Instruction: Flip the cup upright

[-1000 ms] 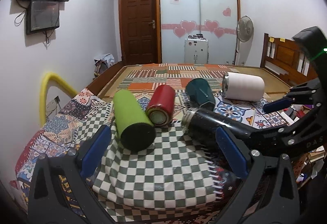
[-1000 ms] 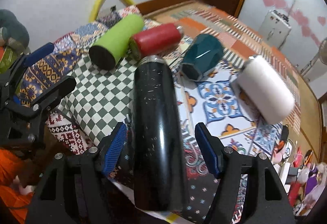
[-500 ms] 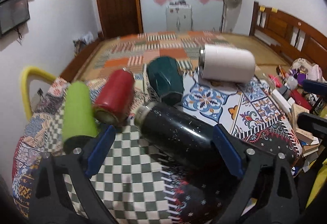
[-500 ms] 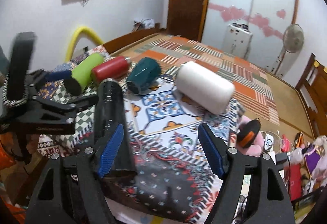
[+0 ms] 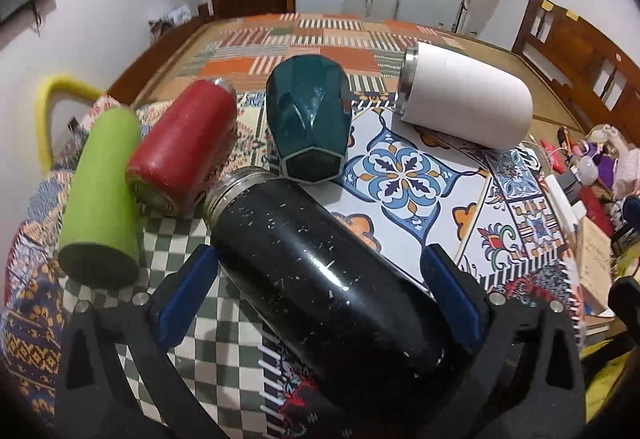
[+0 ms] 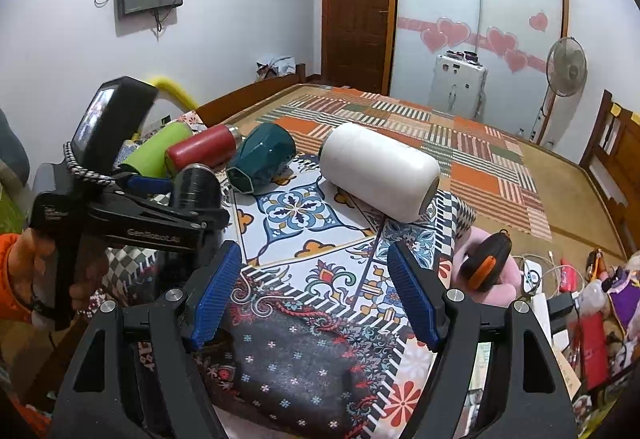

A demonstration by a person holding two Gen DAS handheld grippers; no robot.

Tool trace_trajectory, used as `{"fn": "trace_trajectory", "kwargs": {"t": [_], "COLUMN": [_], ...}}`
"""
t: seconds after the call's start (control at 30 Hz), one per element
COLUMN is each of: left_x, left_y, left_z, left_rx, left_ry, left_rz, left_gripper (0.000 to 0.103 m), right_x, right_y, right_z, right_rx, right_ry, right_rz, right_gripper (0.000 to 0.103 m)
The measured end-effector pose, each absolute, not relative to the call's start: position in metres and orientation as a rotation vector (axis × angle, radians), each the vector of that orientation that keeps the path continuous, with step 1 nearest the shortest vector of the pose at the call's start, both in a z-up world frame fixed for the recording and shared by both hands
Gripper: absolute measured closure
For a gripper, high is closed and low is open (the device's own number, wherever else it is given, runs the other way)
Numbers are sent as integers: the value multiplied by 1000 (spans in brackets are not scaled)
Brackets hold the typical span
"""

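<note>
A: Left wrist view first. What's there?
B: The left gripper (image 5: 320,279) is spread wide around the black cup (image 5: 320,279), which lies on its side on the patterned cloth (image 5: 400,175), steel mouth pointing away. The left pad (image 5: 188,295) sits just beside the cup; whether the right pad (image 5: 452,299) touches it, I can't tell. It isn't clamped.
A: And around it?
B: Four more lie on their sides beyond it: a green cup (image 5: 100,195) at far left, a red cup (image 5: 184,143) touching it, a teal cup (image 5: 308,119) in the middle, a white cup (image 5: 464,95) to the right.

A: Right wrist view?
B: The right gripper (image 6: 316,295) is released, jaws wide, holding nothing, above the near edge of the cloth (image 6: 304,239). To its left a hand (image 6: 40,271) holds the left gripper (image 6: 160,207), with the black cup (image 6: 198,191) between its fingers. The green (image 6: 156,155), red (image 6: 200,151), teal (image 6: 264,163) and white (image 6: 380,175) cups lie behind it. An orange-and-black gadget (image 6: 486,259) rests to the right, off the cloth.
</note>
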State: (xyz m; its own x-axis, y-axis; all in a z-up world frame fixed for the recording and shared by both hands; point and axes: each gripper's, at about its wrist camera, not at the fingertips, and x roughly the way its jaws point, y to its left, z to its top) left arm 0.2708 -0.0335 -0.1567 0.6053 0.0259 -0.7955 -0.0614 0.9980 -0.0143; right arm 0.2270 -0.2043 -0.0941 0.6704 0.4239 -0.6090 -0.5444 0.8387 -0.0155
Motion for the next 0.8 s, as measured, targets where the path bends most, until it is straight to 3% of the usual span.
{"fn": "trace_trajectory", "kwargs": {"t": [0.23,0.47,0.8], "left_x": [266,260,261], "left_y": [-32,-27,-10], "left_z": [-156,-151,-164], "left_rx": [15,162,14], "left_ry": [904,922,1104], "left_rz": [-27,-85,-96], "left_gripper": [4,24,17], "right_x": [232,231,223], "right_y": [-212,-214,-207], "right_z": [-100,-98,-91], "right_rx": [-177,-156,-151], "right_ry": [651,645,616], "right_rz": [570,575,591], "right_gripper": [30,30,30]}}
